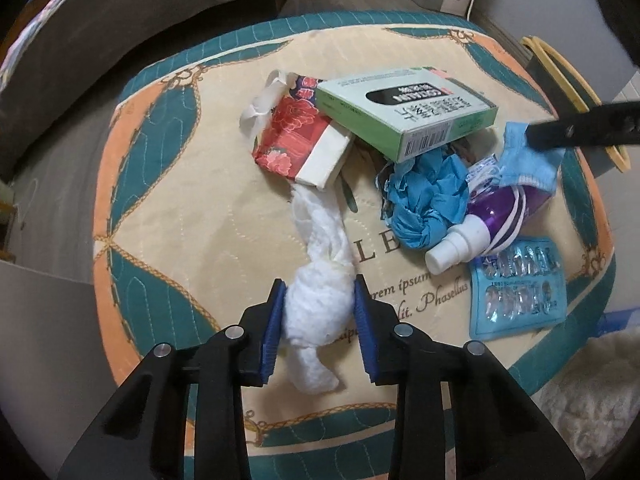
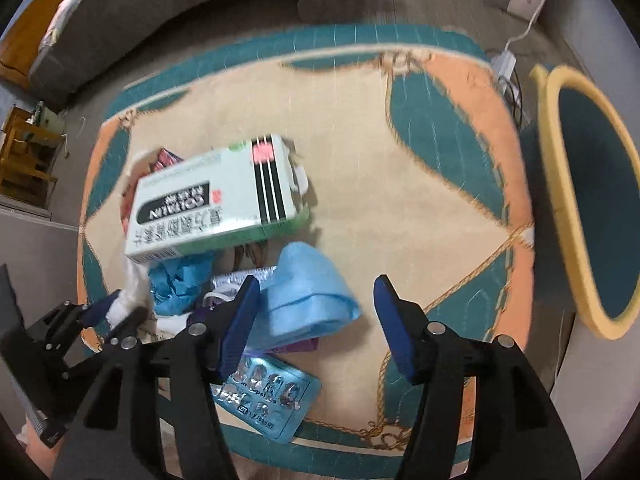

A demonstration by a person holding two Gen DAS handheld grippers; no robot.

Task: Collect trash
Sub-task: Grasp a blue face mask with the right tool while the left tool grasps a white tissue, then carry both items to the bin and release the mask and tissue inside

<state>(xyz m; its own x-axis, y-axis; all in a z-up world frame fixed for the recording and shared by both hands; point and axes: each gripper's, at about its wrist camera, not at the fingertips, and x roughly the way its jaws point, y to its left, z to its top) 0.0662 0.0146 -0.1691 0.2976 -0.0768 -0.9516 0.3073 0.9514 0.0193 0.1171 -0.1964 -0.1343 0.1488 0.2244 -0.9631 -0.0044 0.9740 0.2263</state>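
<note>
On the quilted mat (image 1: 180,208) my left gripper (image 1: 320,300) is shut on a twisted white tissue wad (image 1: 316,304), both blue pads pressing its sides. Seen from the right wrist, the left gripper (image 2: 108,304) sits at the lower left with the tissue (image 2: 132,292). My right gripper (image 2: 316,286) stands open above the mat (image 2: 400,160); a light blue mask (image 2: 308,304) lies by its left finger, untouched by the right one. One right finger (image 1: 580,130) shows over the mask (image 1: 528,160).
The trash pile holds a green-and-white medicine box (image 1: 404,108), a red floral packet (image 1: 292,128), crumpled blue paper (image 1: 424,200), a purple spray bottle (image 1: 492,216) and a blister pack (image 2: 268,396). A yellow-rimmed bin (image 2: 584,208) stands right of the mat.
</note>
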